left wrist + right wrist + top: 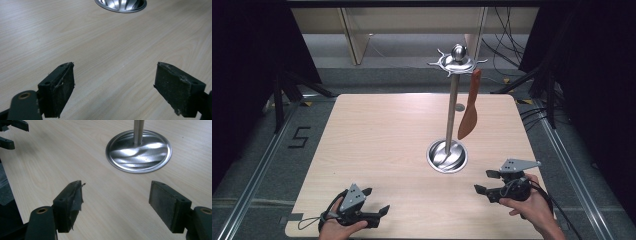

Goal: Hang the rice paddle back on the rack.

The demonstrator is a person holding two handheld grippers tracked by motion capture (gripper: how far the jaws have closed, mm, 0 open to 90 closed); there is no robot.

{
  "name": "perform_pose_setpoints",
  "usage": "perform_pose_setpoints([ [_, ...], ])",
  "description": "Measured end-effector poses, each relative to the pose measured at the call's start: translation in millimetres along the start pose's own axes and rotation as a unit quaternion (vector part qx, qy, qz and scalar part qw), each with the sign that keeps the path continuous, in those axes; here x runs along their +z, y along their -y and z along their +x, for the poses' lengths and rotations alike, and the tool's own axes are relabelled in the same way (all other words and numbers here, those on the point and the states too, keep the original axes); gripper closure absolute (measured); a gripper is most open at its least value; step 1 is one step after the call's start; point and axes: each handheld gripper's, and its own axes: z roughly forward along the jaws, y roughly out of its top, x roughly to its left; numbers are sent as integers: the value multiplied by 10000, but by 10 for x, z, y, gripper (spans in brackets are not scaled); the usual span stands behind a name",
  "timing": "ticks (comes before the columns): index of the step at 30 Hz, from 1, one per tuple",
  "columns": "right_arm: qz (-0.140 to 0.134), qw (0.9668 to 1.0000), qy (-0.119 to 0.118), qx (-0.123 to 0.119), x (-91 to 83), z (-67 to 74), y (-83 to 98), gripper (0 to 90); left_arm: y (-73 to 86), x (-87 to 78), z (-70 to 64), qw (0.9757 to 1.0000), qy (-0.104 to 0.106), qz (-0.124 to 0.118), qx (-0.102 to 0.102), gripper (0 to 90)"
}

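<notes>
My left gripper sits low over the near left corner of the light wooden table. My hand is wrapped around its back end, and a thin cable loops off it toward the near edge. Its two black jaws stand wide apart. Nothing is between them. In the left gripper view I look down the two dark pads and see bare wood in the gap, with the shiny rim of the round metal foot far ahead.

Next comes the tall silver metal stand. It is upright, a little right of the middle of the table, on a round rippled foot. At its top is a ring of little hooks with a ball on it. A flat orange-brown spatula hangs from a hook on the right side of that ring. Its broad end points down and stays above the table, just beside the pole and not touching it.

My right gripper is near the near right corner, with my right hand behind it. It points left, toward the foot of the stand, and is close to it but not touching. Its jaws are also spread wide and hold nothing. In the right gripper view the foot lies just past the open pads, with wood between them.
</notes>
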Motion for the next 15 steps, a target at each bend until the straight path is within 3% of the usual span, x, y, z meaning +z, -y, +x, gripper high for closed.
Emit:
perform_pose_setpoints([
  [3, 79, 9998, -93, 128, -8, 14, 31, 275, 3, 2, -2, 10000, 15, 5, -9, 154],
  [4, 3, 10000, 36, -72, -15, -12, 40, 273, 2, 3, -1, 10000, 17, 5, -2, 154],
  [5, 50, 9999, -83, 101, -19, 4, 54, 272, 2, -4, 5, 10000, 9, 54, 47, 154],
  [7, 40, 10000, 9, 77, -28, 4, 81, 270, 1, -5, 4, 10000, 9, 53, 62, 154],
  [13, 145, 9996, -19, 241, -31, 18, 175, 266, -3, -1, 12, 9999, 4, 46, 129, 154],
  [15, 124, 9998, 10, 180, -33, 14, 198, 265, -5, -5, 9, 9999, -27, 79, 136, 154],
])
